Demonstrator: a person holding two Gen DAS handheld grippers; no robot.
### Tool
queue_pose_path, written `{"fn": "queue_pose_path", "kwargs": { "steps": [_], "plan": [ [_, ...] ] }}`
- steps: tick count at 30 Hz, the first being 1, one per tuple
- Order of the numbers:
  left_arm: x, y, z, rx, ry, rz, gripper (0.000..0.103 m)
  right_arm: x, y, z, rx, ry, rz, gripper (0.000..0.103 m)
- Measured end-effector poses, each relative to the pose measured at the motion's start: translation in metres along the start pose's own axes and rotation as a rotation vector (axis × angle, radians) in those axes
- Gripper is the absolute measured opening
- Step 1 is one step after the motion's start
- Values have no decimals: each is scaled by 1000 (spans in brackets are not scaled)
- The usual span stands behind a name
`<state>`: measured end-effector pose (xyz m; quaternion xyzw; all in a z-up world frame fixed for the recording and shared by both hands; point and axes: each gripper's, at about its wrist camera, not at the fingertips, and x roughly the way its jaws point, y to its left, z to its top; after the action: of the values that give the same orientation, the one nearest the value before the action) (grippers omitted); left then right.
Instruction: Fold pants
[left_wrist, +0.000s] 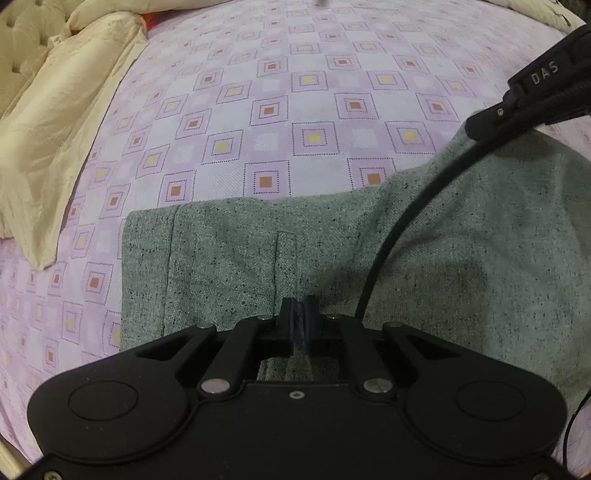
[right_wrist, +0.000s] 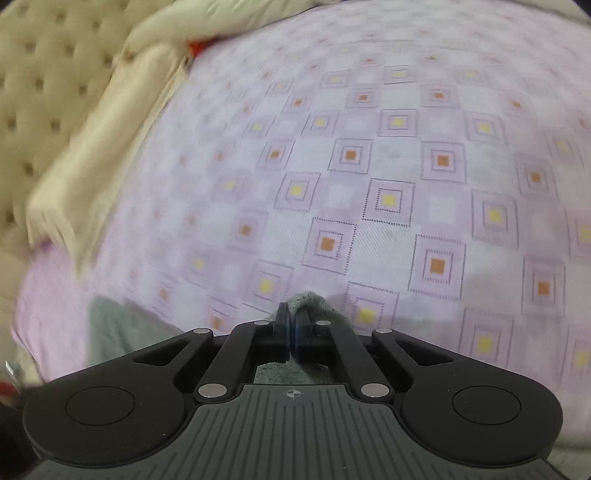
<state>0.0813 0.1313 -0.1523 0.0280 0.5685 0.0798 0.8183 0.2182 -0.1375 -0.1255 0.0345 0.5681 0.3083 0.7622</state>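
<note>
The grey speckled pants (left_wrist: 424, 251) lie on the bed in the left wrist view, with a hem or waistband edge to the left. My left gripper (left_wrist: 300, 314) is shut, its jaws together just over the cloth; I cannot tell if cloth is pinched. My right gripper (right_wrist: 292, 323) is shut on a bunched fold of the pants (right_wrist: 314, 301), lifted above the sheet. The right gripper also shows in the left wrist view (left_wrist: 524, 107) at the upper right, over the raised cloth.
A lilac bedsheet (left_wrist: 295, 110) with square patterns covers the bed. A cream quilt (left_wrist: 62, 129) lies along the left side, against a tufted cream headboard (right_wrist: 44, 92). A black cable (left_wrist: 399, 229) runs across the pants.
</note>
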Motion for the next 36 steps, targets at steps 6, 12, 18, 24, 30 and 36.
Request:
{"fn": "queue_pose_path", "kwargs": {
  "steps": [6, 12, 18, 24, 30, 36],
  "plan": [
    [-5, 7, 4, -22, 35, -28, 19, -47, -13, -23, 50, -151, -33, 28],
    [-7, 27, -1, -16, 93, 34, 21, -60, -32, -80, -69, -62, -327, 27],
    [-21, 36, -1, -6, 103, 9, 17, -103, -50, -131, 121, -179, -510, 27],
    [-37, -13, 4, 58, 54, -148, 17, -129, -43, -186, 294, -209, -528, 27],
    [-44, -84, 5, 131, 41, -268, 17, -178, -67, -246, 448, -248, -595, 27],
    [-32, -144, 0, 157, 69, -249, 17, -241, -139, -284, 566, -326, -681, 27]
  ]
}}
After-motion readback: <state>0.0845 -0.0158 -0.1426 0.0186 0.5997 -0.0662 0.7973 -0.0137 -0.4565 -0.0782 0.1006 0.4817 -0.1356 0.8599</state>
